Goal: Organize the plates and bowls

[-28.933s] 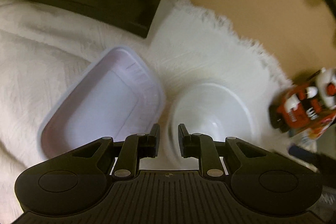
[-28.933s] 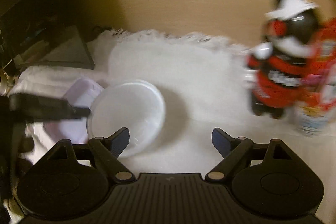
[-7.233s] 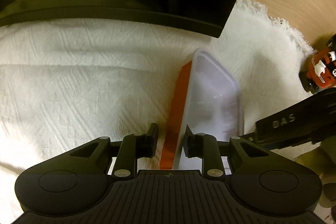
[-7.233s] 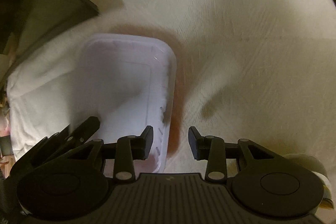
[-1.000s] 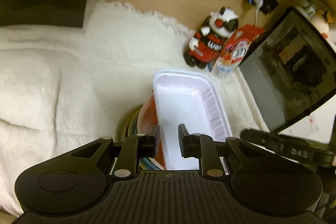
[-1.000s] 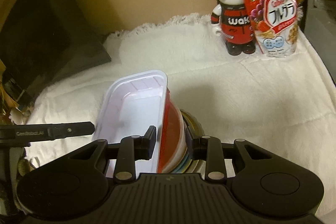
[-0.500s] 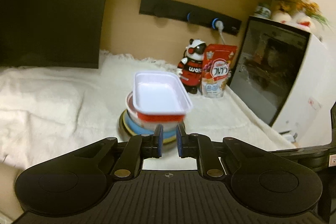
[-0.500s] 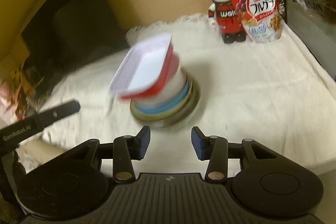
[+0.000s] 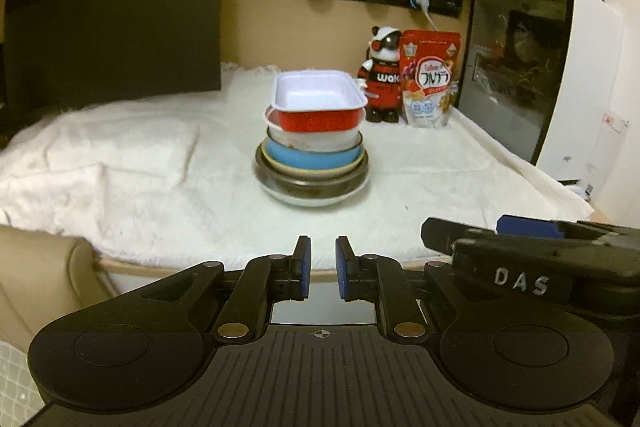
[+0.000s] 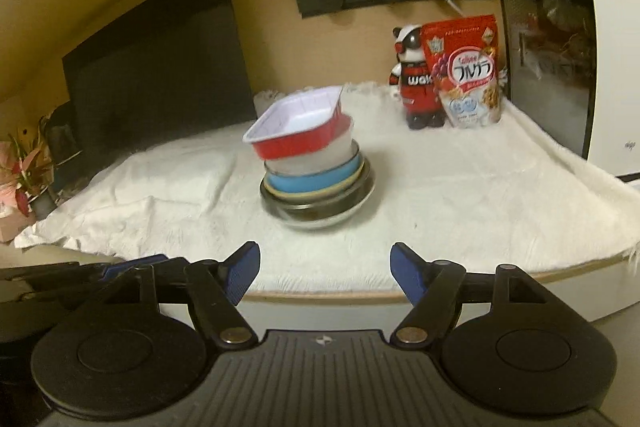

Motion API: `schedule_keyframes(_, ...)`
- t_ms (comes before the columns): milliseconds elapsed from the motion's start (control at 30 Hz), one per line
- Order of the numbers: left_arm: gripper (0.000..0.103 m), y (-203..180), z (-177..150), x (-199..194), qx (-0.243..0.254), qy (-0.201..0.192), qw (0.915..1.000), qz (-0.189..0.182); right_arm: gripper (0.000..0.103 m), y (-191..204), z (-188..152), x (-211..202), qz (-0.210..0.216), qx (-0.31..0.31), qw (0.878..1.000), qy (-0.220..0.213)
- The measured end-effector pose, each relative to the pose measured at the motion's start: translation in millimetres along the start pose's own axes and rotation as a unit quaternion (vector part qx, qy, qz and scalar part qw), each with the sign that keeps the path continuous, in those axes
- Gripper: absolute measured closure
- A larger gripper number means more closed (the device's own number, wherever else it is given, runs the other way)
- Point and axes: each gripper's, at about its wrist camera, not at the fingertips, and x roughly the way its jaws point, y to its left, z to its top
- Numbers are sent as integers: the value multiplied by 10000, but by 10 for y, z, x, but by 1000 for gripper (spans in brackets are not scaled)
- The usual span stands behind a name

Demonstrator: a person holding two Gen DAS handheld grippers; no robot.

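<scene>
Both claws hang empty short of the stacked bowls point(image 9: 312, 163) on the white cloth point(image 9: 120, 163), the left gripper point(image 9: 322, 269) nearly shut, the right gripper point(image 10: 325, 277) opening wide, the red tray point(image 10: 298, 135) seemingly tilted on top.

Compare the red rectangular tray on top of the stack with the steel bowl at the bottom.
The red rectangular tray is white inside and sits tilted; the steel bowl is round, shiny and wider, resting on the white cloth. Both belong to one stack, untouched by either gripper.
</scene>
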Motion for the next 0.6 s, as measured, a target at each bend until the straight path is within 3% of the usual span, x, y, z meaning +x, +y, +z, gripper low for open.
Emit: schedule_keyframes(600,87,99,-17,-79,-167,3,9999,18,30,119,-123,22,-218,-358,9989,218)
